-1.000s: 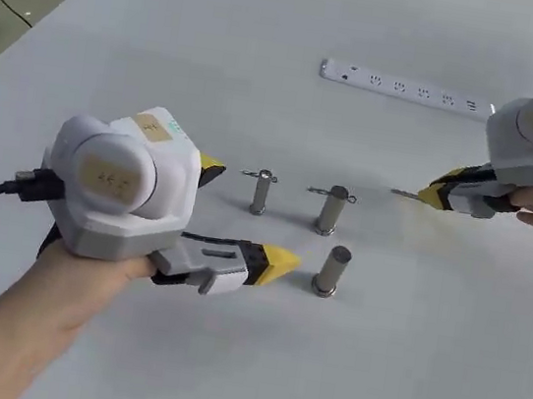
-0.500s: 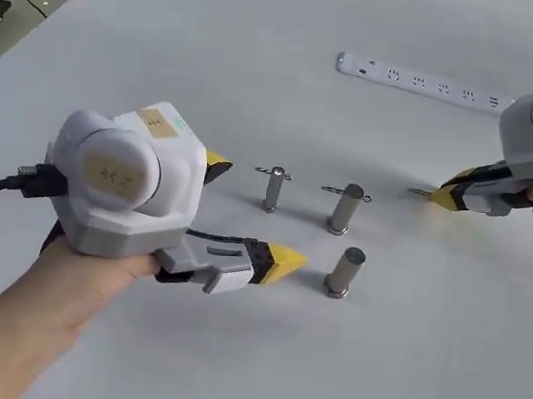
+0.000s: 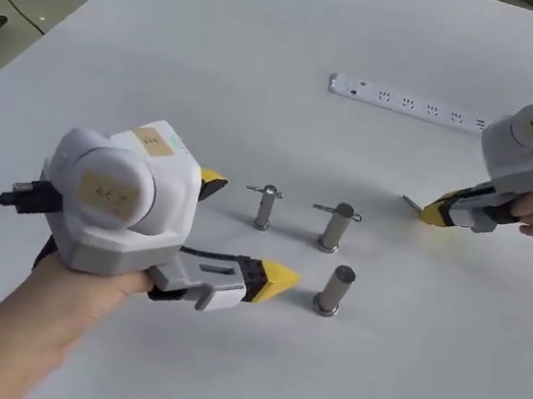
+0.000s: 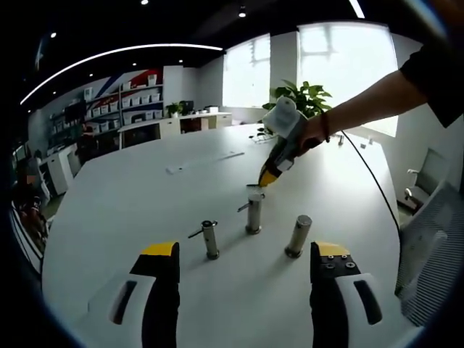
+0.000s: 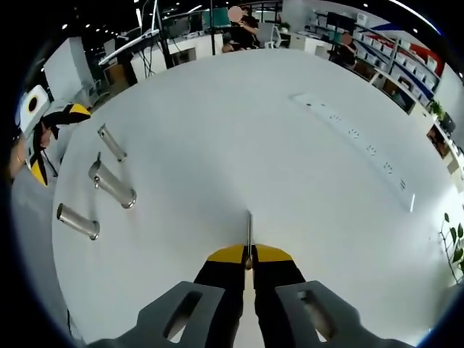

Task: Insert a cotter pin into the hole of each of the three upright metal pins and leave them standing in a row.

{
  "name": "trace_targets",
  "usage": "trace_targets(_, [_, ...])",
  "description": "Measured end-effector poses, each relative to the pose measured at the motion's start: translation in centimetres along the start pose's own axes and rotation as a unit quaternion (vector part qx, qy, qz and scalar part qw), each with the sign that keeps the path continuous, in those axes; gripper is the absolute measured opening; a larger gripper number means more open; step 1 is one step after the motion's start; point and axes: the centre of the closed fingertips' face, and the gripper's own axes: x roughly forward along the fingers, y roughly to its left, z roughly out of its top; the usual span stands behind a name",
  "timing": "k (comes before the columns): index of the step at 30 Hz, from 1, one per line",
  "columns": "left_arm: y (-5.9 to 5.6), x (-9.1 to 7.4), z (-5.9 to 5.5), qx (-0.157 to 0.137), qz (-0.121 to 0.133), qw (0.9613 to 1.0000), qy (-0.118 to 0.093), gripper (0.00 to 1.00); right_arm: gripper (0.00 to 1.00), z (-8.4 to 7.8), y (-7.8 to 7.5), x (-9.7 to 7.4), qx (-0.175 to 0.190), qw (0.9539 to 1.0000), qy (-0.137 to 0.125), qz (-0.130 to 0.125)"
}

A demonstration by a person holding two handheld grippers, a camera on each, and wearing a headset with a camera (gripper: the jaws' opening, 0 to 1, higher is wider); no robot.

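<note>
R tongs (image 3: 431, 215) still clamped on cotter pin (image 3: 411, 203), L tongs (image 3: 250, 230) still apart, front pin (image 3: 334, 288) unmoved.

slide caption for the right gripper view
Right tongs pinch a cotter pin; three metal pins stand on the table.

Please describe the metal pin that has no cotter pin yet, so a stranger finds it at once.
On the white table, three metal pins stand upright. The bare pin is the one nearest the person, in front of the other two; each of those carries a cotter pin.
</note>
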Motion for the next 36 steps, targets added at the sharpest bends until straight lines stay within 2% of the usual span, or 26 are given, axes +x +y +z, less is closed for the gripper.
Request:
trace_targets(2, [0.1, 0.0, 0.0, 0.000, 0.001, 1.0000, 0.001, 0.73, 0.00, 0.0, 0.1, 0.0, -0.022, 0.9997, 0.010, -0.007])
trace_targets(4, [0.3, -0.1, 0.1, -0.002, 0.003, 1.0000, -0.001, 0.72, 0.00, 0.0, 0.2, 0.0, -0.024, 0.9995, 0.017, -0.012])
trace_targets(8, [0.4, 0.1, 0.0, -0.006, 0.004, 1.0000, 0.000, 0.71, 0.00, 0.2, 0.4, -0.1, -0.054, 0.9978, 0.031, -0.021])
trace_targets(11, [0.6, 0.3, -0.1, -0.015, 0.007, 0.9998, -0.005, 0.71, 0.00, 1.1, 0.7, -0.5, -0.041, 0.9990, 0.009, -0.018])
trace_targets(13, [0.6, 0.4, -0.5, -0.019, 0.007, 0.9998, 0.000, 0.71, 0.00, 1.4, 0.6, -1.1, -0.047, 0.9985, 0.006, -0.027])
trace_targets(17, [0.7, 0.3, -0.6, -0.017, 0.010, 0.9998, 0.005, 0.70, 0.00, 2.3, 1.2, -2.2, -0.054, 0.9981, -0.012, -0.027])
trace_targets(19, [0.6, 0.2, -0.2, -0.026, 0.008, 0.9996, -0.005, 0.70, 0.00, 3.1, 1.9, -3.1, -0.061, 0.9974, -0.030, -0.025])
trace_targets(24, [0.2, 0.0, 0.4, -0.039, 0.007, 0.9992, -0.009, 0.65, 0.00, 5.6, 4.9, -5.6, -0.107, 0.9911, -0.078, -0.010])
trace_targets(30, [-0.2, -0.4, 1.8, -0.060, -0.006, 0.9980, -0.020, 0.55, 0.00, 7.3, 8.3, -7.7, -0.135, 0.9836, -0.120, 0.001])
trace_targets(33, [-0.4, -0.6, 2.4, -0.073, -0.013, 0.9969, -0.026, 0.49, 0.00, 7.8, 9.6, -8.5, -0.146, 0.9804, -0.132, 0.005])
trace_targets(36, [-0.6, -0.8, 3.2, -0.082, -0.018, 0.9959, -0.032, 0.45, 0.00, 8.4, 11.2, -9.5, -0.162, 0.9753, -0.150, 0.010])
